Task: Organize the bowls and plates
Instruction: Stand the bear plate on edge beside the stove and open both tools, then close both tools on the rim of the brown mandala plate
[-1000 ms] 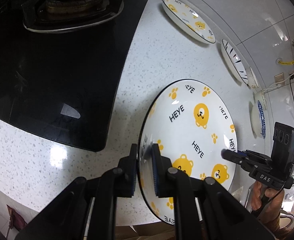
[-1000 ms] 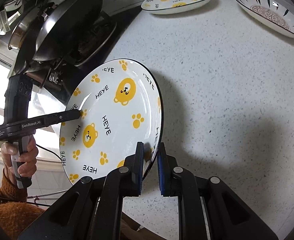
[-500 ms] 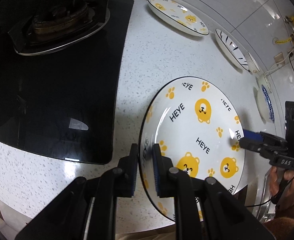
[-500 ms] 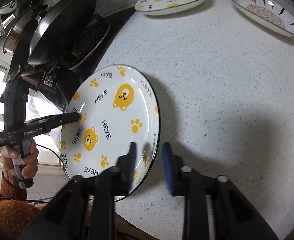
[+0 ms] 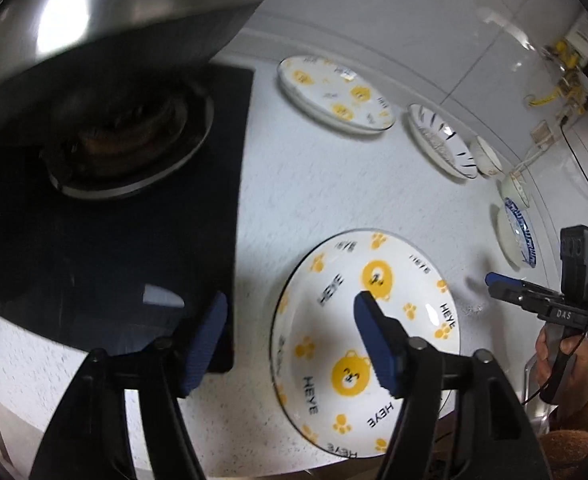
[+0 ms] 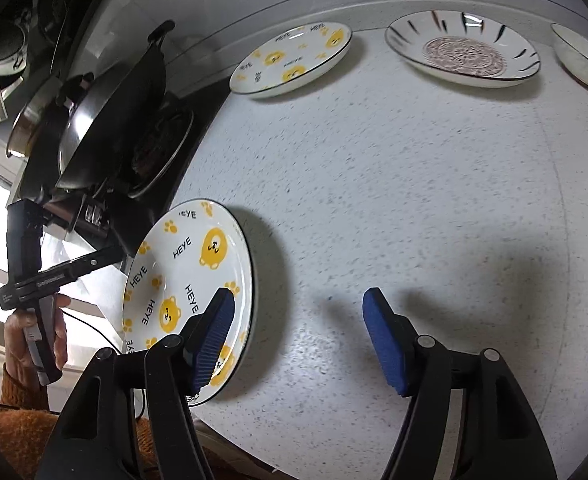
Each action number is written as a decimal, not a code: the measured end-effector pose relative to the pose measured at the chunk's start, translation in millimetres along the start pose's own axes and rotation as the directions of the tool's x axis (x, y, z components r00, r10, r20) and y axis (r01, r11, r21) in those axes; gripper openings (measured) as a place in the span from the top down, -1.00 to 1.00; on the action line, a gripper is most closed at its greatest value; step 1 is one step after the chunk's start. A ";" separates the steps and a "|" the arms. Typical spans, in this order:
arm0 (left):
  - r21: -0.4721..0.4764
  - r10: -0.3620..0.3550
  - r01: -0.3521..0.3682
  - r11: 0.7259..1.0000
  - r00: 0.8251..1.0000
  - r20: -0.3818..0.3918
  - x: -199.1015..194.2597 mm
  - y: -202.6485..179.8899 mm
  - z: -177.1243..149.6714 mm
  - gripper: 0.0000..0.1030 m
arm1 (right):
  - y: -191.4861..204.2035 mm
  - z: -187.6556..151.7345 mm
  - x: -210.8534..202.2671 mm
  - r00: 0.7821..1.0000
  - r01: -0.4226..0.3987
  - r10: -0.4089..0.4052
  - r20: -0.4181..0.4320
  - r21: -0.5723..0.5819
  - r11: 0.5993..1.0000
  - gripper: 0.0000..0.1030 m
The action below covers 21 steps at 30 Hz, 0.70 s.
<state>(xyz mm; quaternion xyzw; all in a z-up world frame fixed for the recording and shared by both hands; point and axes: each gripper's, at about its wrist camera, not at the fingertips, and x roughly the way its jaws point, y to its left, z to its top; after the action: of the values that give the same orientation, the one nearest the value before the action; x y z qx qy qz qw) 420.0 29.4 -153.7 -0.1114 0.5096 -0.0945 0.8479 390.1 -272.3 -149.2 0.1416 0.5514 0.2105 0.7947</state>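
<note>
A white plate with yellow bears and "HEYE" lettering [image 5: 413, 300] [image 6: 182, 264] lies flat on the speckled counter near its front edge. My left gripper [image 5: 290, 312] is open, its jaws straddling the plate's left rim without touching it. My right gripper [image 6: 297, 312] is open and empty, just right of the plate. A second bear plate [image 5: 333, 94] [image 6: 290, 58] sits at the back. A black-striped plate [image 5: 441, 140] [image 6: 461, 50], small bowls [image 5: 487, 156] [image 6: 581, 56] and a blue-rimmed bowl [image 5: 517, 236] stand to the right.
A black glass hob [image 5: 114, 240] with a burner [image 5: 130, 136] lies left of the plate. A steel wok [image 5: 94, 20] [image 6: 110, 112] hangs over the burner. A tiled wall [image 5: 413, 20] backs the counter. The counter's front edge [image 6: 294, 448] is close below the plate.
Both grippers have let go of the bear plate and opened wide. The plate now lies flat on the counter. Both grippers have drawn back and risen.
</note>
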 end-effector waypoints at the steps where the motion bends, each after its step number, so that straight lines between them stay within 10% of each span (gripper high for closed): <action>1: 0.026 0.011 -0.011 1.000 1.000 0.011 -2.2 -7.4 3.9 -0.30 | -1.8 0.6 -1.4 1.000 0.001 -0.001 0.006 0.004 1.000 -0.20; 9: 0.067 -0.099 0.099 0.993 0.995 -0.004 15.7 -82.0 60.1 -0.32 | -27.2 18.0 -26.1 0.998 -0.009 0.009 0.065 0.003 1.000 -0.20; 16: -0.042 -0.303 0.301 0.953 0.951 -0.056 78.3 -160.0 130.7 -0.32 | -82.2 77.3 -71.6 0.978 0.069 -0.078 0.192 0.050 0.996 -0.48; 21: -0.049 -0.285 0.281 0.959 0.951 -0.118 150.7 -201.4 198.1 -0.32 | -132.8 125.8 -73.8 0.975 0.061 -0.094 0.202 0.162 0.985 -0.62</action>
<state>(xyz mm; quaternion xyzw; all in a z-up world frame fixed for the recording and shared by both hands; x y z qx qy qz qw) 655.7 -186.2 -133.0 -0.1905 0.5416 -0.2135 0.7904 509.1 -423.4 -105.4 0.2026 0.4848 0.1198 0.8423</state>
